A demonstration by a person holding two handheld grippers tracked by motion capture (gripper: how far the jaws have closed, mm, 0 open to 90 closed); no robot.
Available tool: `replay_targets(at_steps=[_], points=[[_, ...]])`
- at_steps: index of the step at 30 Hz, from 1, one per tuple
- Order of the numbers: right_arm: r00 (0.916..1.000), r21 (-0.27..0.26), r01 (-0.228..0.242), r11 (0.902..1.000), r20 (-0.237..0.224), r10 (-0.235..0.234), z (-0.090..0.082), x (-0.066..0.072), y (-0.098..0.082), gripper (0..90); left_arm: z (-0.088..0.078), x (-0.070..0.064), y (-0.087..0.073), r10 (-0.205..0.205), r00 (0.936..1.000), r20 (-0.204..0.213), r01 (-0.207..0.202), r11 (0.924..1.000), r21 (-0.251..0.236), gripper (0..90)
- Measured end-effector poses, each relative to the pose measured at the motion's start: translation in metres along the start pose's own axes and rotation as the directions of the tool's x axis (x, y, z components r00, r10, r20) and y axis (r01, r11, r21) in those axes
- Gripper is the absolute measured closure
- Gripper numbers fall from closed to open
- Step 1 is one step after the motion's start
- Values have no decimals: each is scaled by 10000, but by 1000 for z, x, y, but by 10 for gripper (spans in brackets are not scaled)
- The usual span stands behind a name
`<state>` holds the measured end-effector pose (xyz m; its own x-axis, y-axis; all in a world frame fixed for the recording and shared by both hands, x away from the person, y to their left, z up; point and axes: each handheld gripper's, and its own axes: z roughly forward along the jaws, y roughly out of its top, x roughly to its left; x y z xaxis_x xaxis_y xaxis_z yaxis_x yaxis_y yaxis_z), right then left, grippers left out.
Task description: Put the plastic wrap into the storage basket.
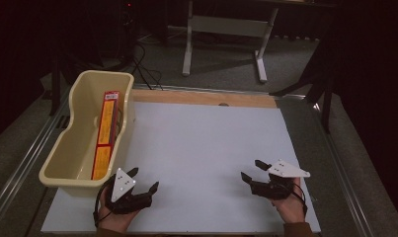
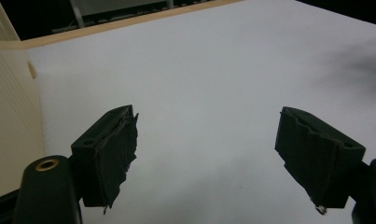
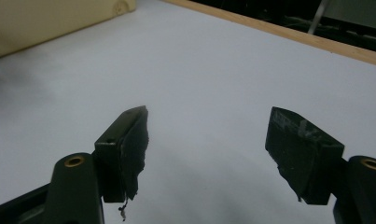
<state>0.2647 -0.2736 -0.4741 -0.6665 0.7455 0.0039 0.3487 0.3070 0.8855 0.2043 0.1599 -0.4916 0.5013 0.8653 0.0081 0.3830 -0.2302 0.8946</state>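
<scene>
Plainly, both the left gripper (image 1: 143, 178) and the right gripper (image 1: 252, 169) hover over the bare white worktop (image 1: 206, 143) with jaws spread wide and nothing between them. Nearest the left one, a long red-and-yellow box (image 1: 105, 134) leans lengthwise inside the cream tub (image 1: 79, 94). It looks like light, stiff cardboard, best pinched across its narrow width near the raised far end.

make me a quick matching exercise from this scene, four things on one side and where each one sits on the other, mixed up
Things:
1. red and yellow box
2. cream tub
3. left gripper
4. right gripper

Places:
A. open over the white board's near right part
B. at the board's left edge
C. inside the tub, leaning on its right wall
D. open beside the tub's near corner

Pairs: 1-C, 2-B, 3-D, 4-A
</scene>
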Motion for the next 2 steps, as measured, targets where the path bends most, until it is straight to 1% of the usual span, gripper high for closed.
replay_targets(at_steps=[2], points=[[10000,-74,-15,10000,-6,15,0,-3,-4,293,1,0,0,-8,10000,8,8,10000,23,205]])
